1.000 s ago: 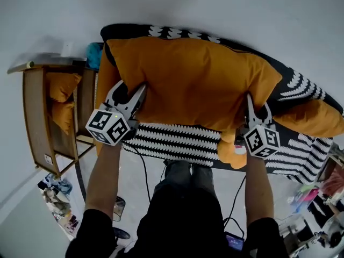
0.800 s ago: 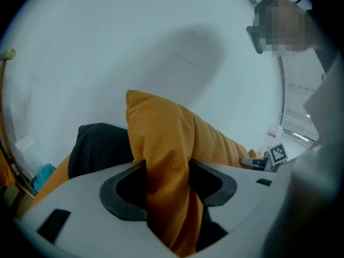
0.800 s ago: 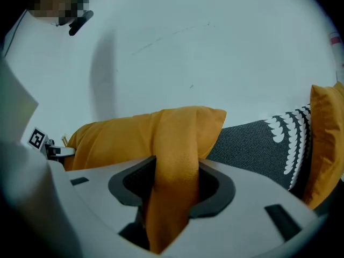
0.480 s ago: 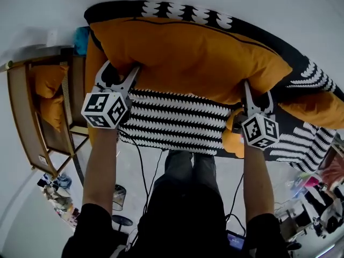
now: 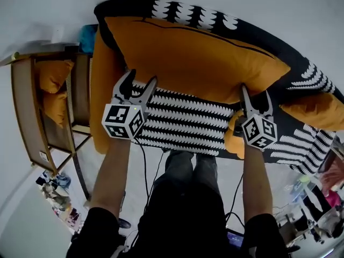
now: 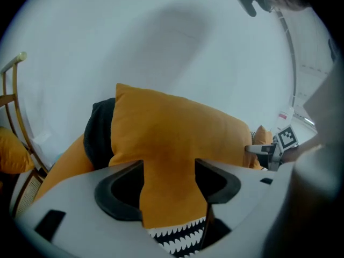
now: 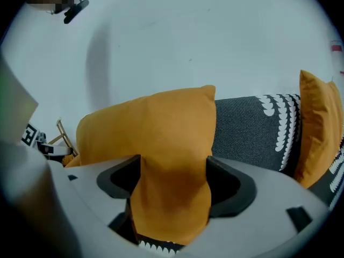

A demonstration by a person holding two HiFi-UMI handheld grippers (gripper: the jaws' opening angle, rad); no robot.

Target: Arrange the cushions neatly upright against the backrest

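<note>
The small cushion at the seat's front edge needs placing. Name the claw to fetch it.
Right. The right claw is right beside the small cushion; the left claw is across the seat. Both have just been opening, the big cushion loose between their jaws.

Our left tool at the cushion
We see its jaws, just opened, standing apart with the orange cushion between them and a patterned cover below.

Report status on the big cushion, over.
Big orange cushion upright against backrest. Left gripper, right gripper: jaws just been opening, cushion edge between each pair. Nothing in the way.
</note>
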